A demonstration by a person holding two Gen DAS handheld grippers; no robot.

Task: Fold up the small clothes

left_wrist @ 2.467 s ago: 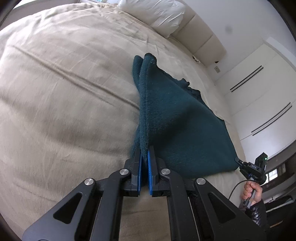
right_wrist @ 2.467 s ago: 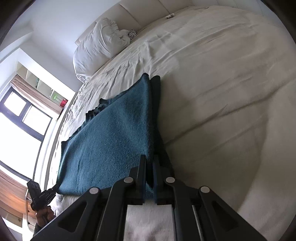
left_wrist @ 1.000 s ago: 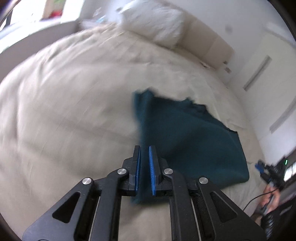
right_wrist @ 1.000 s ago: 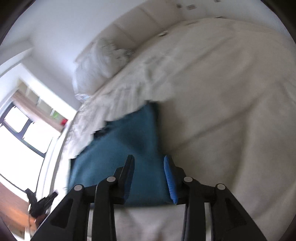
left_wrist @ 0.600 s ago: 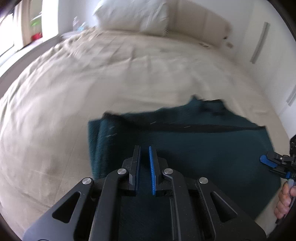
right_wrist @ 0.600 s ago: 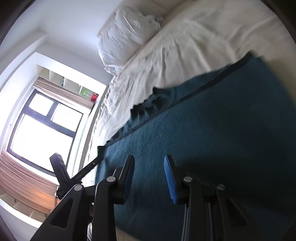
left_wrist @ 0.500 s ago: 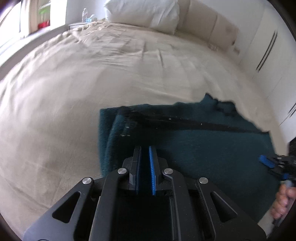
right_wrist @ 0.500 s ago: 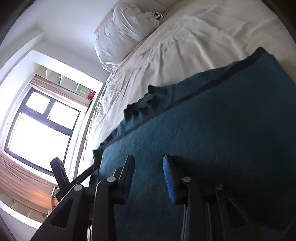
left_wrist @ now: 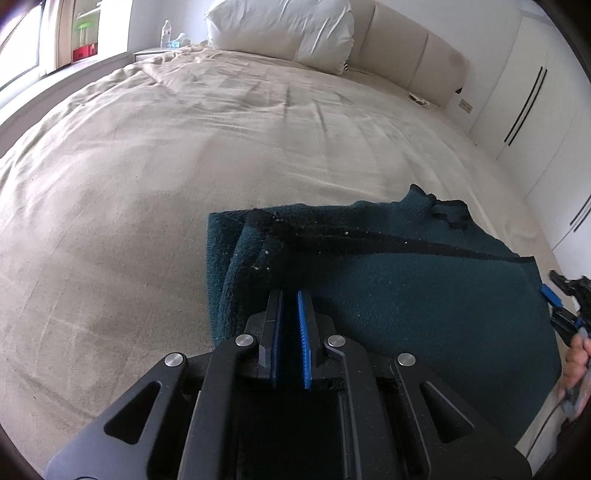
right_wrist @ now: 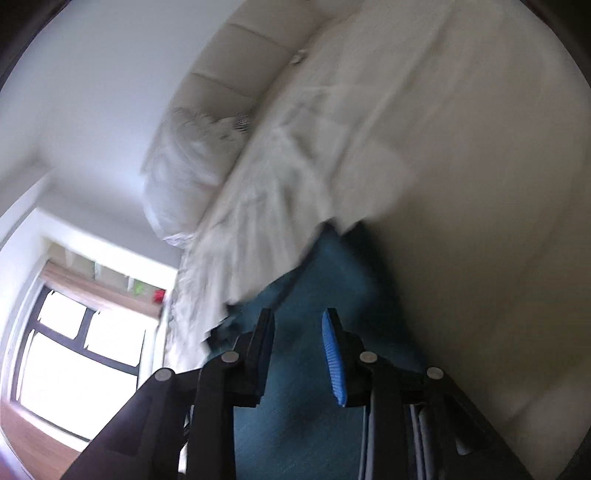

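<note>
Teal fuzzy knit garment (left_wrist: 388,295), folded flat on creased beige bedspread (left_wrist: 147,184)

Soft daylight, blown-out window (right_wrist: 70,354), left wrist view sharp, right wrist view motion-blurred, fisheye bending and dark corners at edges.

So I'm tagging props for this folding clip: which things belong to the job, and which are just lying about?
Job:
- teal garment
- left gripper
- right gripper
- bed

Lying about:
- pillow
- water bottle
</note>
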